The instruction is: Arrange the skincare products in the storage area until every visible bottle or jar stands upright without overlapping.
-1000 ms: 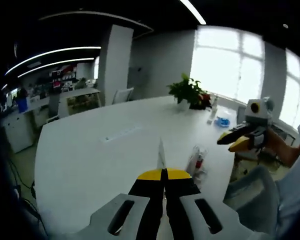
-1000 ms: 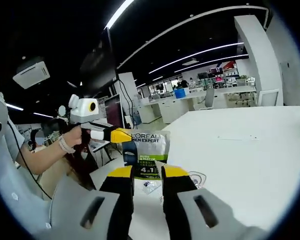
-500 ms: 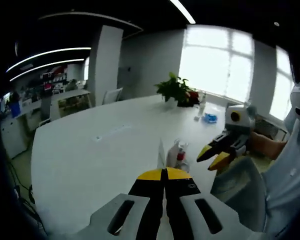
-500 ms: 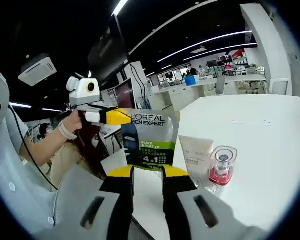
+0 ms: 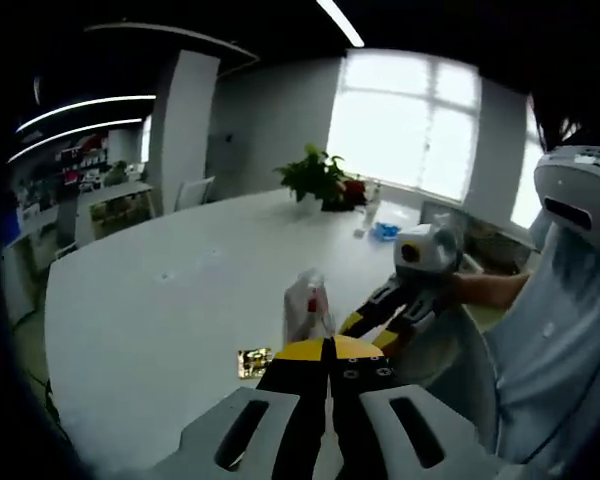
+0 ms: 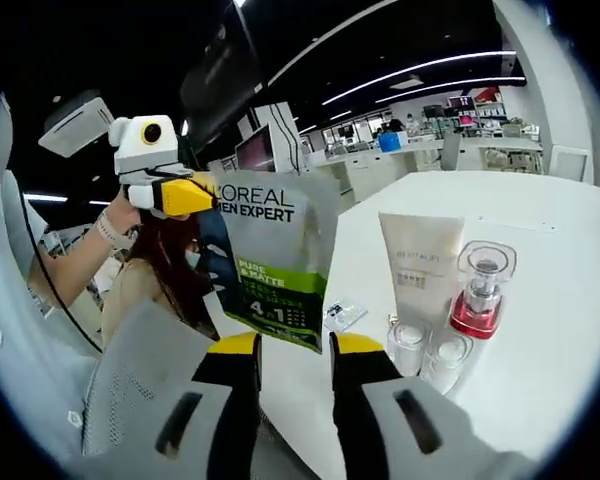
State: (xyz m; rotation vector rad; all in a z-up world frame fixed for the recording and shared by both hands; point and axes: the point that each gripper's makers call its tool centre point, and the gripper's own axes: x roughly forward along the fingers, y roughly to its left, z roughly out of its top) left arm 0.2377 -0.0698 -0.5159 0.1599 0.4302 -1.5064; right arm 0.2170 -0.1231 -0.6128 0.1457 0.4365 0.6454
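In the right gripper view a grey and green L'Oreal Men Expert pouch (image 6: 270,260) hangs in the air. My left gripper (image 6: 193,195) is shut on its top left corner. My right gripper (image 6: 295,347) is open, and the pouch's lower edge sits just above its yellow tips. On the white table (image 6: 550,250) behind stand a white tube (image 6: 420,265), a clear pump bottle with a red base (image 6: 480,290) and two small clear jars (image 6: 408,345). In the left gripper view my left gripper (image 5: 330,350) has its jaws pressed together. My right gripper (image 5: 370,330) reaches in from the right, beside the bottles (image 5: 303,300).
A small flat sachet (image 6: 342,315) lies on the table near the tube, and the left gripper view shows a gold sachet (image 5: 252,362). A potted plant (image 5: 315,180) stands at the table's far end. A grey chair (image 6: 130,380) is next to the near table edge.
The right gripper has come closer to the pouch and the products, which now look larger. The left gripper keeps its hold on the pouch. Both views have swung round.
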